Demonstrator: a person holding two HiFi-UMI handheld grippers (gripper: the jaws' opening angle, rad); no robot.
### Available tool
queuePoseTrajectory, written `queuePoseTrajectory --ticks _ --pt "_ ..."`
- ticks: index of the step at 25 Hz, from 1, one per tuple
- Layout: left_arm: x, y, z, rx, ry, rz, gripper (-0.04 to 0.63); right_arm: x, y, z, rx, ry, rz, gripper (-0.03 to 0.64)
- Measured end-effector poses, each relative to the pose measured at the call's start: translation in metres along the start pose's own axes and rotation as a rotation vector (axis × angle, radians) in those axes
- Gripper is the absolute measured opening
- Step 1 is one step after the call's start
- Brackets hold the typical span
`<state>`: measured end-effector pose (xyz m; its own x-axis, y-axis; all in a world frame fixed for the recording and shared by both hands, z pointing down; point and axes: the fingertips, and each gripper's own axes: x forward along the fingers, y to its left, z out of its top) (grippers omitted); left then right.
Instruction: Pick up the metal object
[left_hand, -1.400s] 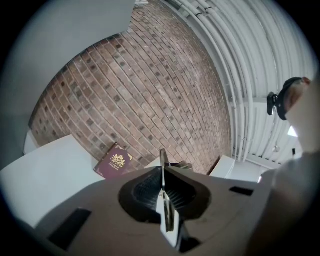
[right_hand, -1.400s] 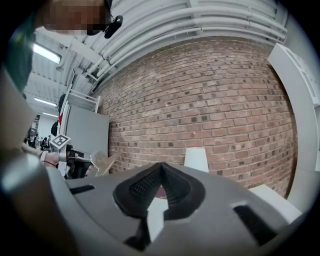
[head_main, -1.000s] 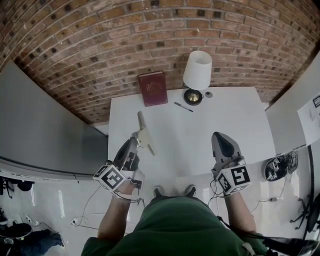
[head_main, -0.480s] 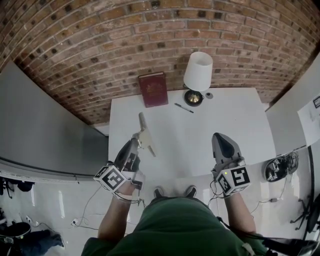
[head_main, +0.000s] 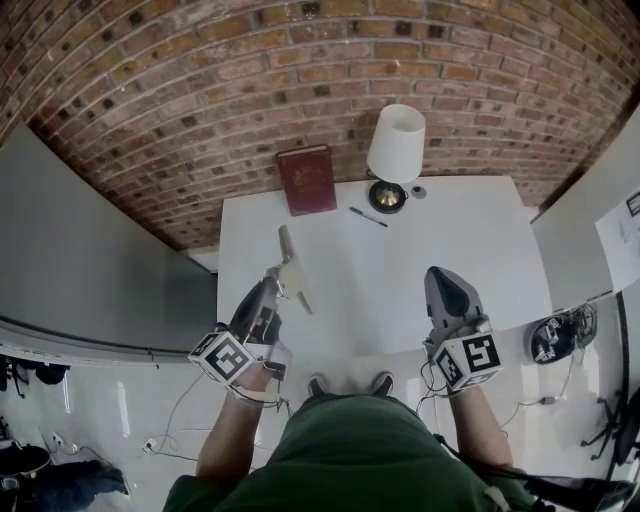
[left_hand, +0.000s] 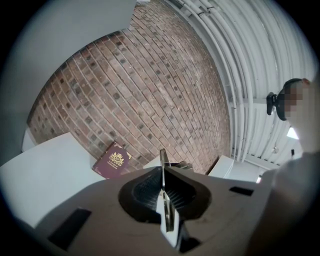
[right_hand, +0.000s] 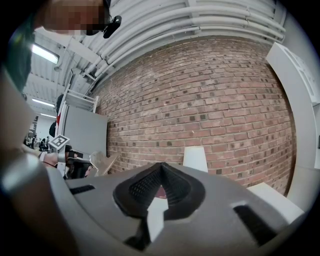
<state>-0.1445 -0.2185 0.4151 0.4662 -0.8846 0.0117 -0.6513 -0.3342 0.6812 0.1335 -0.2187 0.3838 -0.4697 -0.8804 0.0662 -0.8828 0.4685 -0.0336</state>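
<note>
Gripping the metal object (head_main: 291, 268) by its thin edge, the left hand-held gripper (head_main: 271, 276) has it pinched clear above the white surface (head_main: 430, 250). A firm, level hold should stop it pivoting. The right hand-held gripper (head_main: 441, 274) sits closed and empty, well apart.

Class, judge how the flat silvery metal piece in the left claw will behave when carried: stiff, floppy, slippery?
The flat silvery metal piece is probably stiff: it juts straight beyond the left claw. Being smooth and thin, it might pivot or slip.
</note>
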Motion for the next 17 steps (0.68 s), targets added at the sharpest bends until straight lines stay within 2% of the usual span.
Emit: queuePoseTrajectory --ticks 8,17 --pt "0.0004 0.0068 -0.0023 -0.015 -0.015 -0.016 0.012 0.0018 0.0005 -0.0035 0.002 0.005 0.003 0.002" --pt "0.0018 -0.0009 -0.0029 -0.004 0.027 -0.001 0.012 0.0019 0.0058 -0.0031 -0.006 0.017 0.009 0.002"
